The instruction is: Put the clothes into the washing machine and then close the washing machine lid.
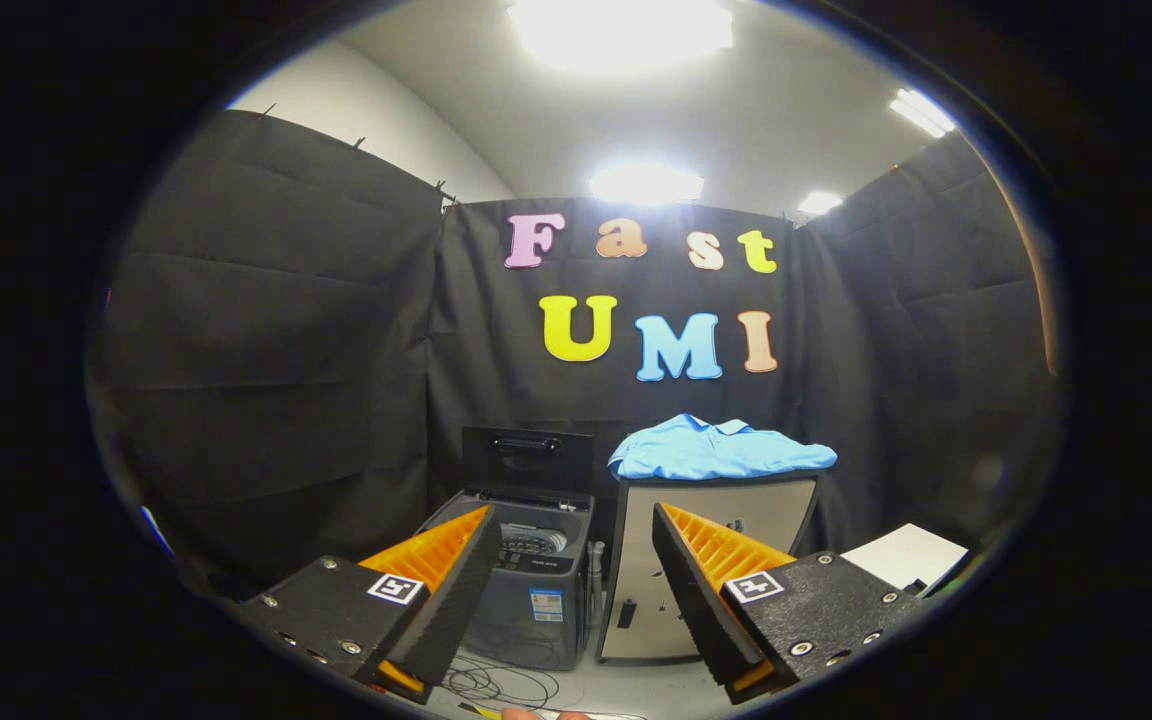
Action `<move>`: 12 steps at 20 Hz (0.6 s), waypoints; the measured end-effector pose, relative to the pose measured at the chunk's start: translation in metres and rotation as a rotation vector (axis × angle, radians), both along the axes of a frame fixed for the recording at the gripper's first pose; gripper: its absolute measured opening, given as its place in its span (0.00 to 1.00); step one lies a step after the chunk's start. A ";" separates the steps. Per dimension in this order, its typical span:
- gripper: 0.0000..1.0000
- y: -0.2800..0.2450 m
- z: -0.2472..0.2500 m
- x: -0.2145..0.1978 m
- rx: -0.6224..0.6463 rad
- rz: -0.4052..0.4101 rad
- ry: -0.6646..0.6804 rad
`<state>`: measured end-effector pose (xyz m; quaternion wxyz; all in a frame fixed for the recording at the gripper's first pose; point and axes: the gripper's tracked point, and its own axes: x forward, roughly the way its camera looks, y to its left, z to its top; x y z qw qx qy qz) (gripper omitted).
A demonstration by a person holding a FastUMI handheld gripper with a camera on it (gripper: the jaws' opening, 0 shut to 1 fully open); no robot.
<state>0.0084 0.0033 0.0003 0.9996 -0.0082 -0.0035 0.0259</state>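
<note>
The gripper is hanging in the air with its two fingers wide apart, holding nothing. Far ahead at 12 o'clock, the washing machine is sitting with its lid standing up. The blue shirt is lying on a cabinet at 1 o'clock, touching nothing else.

One blue shirt, one washing machine, one cabinet.

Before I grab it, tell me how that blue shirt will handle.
The blue shirt looks soft and draped over the cabinet, so it will likely flop and trail. Probably light. The gripper is open, well short of it.
</note>
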 end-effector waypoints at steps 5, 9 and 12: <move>0.94 0.001 -0.002 0.001 -0.003 0.023 -0.004; 0.94 0.001 -0.001 -0.001 0.008 0.020 -0.006; 0.94 0.001 -0.001 -0.001 0.013 0.016 -0.007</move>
